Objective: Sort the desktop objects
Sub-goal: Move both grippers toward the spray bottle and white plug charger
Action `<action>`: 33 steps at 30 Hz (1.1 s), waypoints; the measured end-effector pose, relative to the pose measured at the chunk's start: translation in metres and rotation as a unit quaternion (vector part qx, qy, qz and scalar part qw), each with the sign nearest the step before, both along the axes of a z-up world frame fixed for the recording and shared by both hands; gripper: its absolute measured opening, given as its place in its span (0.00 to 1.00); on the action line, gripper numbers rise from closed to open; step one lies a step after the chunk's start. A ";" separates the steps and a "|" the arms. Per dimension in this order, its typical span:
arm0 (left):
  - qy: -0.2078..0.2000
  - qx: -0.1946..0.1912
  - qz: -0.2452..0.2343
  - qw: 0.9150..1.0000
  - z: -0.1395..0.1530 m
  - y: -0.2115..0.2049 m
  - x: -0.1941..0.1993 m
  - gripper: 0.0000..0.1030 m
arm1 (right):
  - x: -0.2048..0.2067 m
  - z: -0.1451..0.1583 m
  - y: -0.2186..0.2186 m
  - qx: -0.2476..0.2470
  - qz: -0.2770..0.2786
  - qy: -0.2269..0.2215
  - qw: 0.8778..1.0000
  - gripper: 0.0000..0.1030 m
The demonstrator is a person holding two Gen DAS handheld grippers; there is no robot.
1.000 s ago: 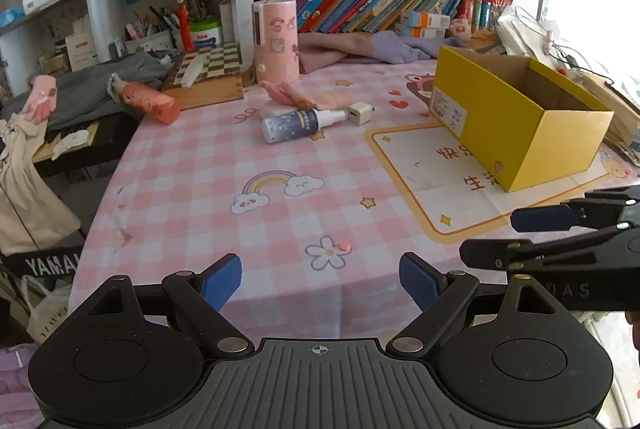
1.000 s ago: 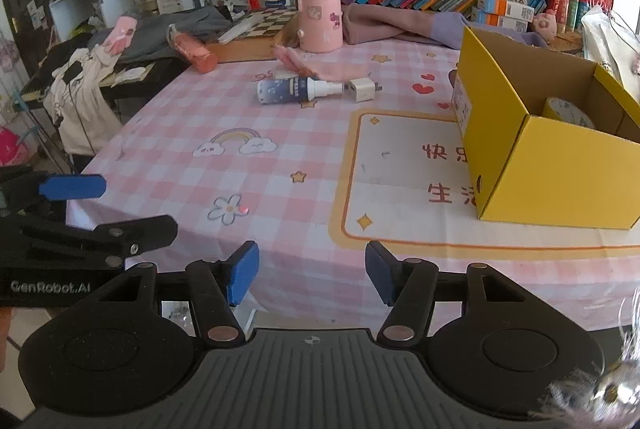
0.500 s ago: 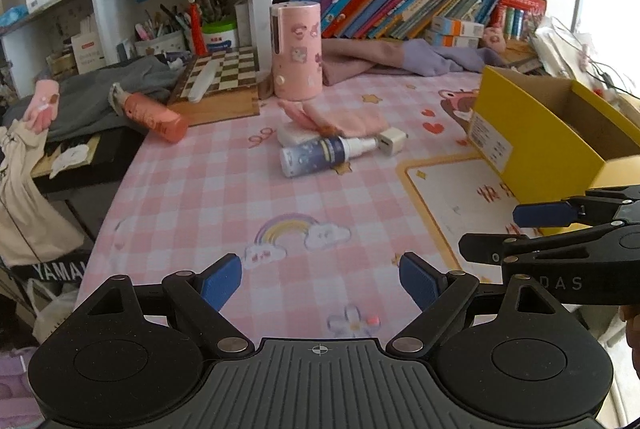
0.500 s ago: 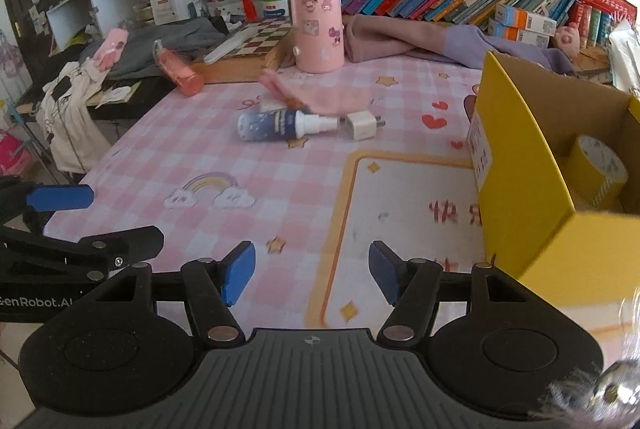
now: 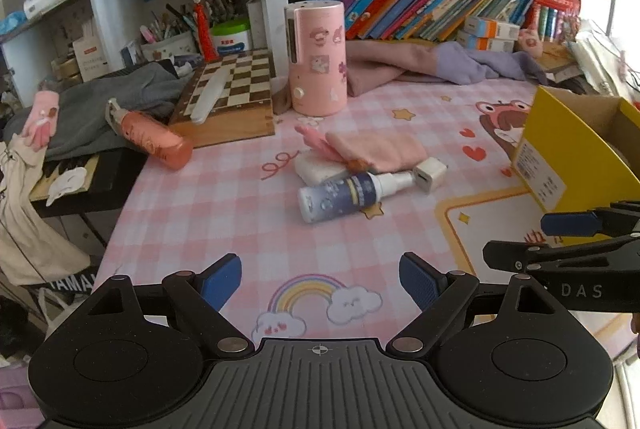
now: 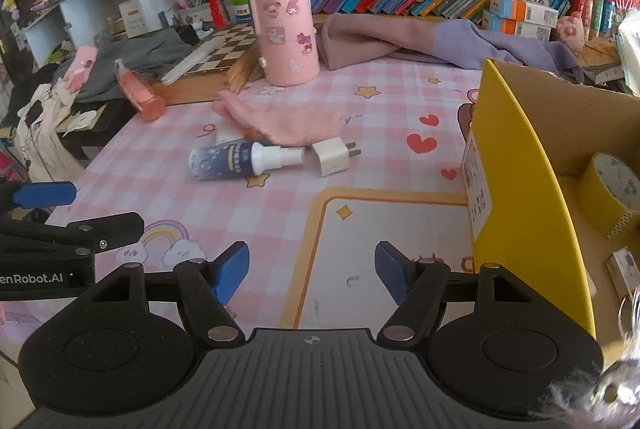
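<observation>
A blue spray bottle lies on its side mid-table next to a white charger plug, a pink pouch and a white block. A yellow cardboard box at the right holds a yellow tape roll. My left gripper is open and empty, short of the bottle. My right gripper is open and empty, beside the box's left wall.
A pink cylinder, a chessboard, an orange-pink bottle lying down and pink-purple cloth sit at the back. Shelves of books stand behind. The table's left edge drops to a dark side stand.
Both grippers have moved forward over the table toward the bottle and plug, which now look nearer. Both stay open and empty. The box is now close beside the right gripper.
</observation>
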State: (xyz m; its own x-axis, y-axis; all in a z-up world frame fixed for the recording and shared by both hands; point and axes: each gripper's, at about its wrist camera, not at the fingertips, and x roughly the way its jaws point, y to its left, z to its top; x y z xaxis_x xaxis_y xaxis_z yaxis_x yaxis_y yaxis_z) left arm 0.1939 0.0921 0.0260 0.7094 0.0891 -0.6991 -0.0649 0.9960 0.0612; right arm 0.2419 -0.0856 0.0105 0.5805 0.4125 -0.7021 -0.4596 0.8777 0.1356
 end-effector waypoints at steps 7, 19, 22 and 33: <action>0.011 0.010 0.001 1.000 -0.006 0.001 0.024 0.86 | 0.033 0.001 0.015 0.014 -0.005 0.004 1.000 0.67; 0.026 0.021 -0.018 0.999 -0.023 0.004 0.069 0.86 | 0.104 -0.019 0.049 -0.041 -0.014 0.001 0.999 0.66; 0.030 0.022 -0.022 0.999 -0.027 0.006 0.078 0.86 | 0.117 -0.026 0.054 -0.054 -0.011 0.000 0.998 0.64; 0.044 0.018 -0.047 0.998 -0.042 0.003 0.104 0.86 | 0.139 -0.046 0.057 -0.045 -0.015 0.036 0.998 0.48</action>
State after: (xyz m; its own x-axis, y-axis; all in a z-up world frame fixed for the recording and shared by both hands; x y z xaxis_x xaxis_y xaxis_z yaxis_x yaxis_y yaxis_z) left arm 0.2977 0.0950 -0.0165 0.6514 0.0520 -0.7570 0.0360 0.9944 0.0993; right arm 0.3813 -0.0288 -0.0355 0.5381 0.3281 -0.7764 -0.4241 0.9014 0.0870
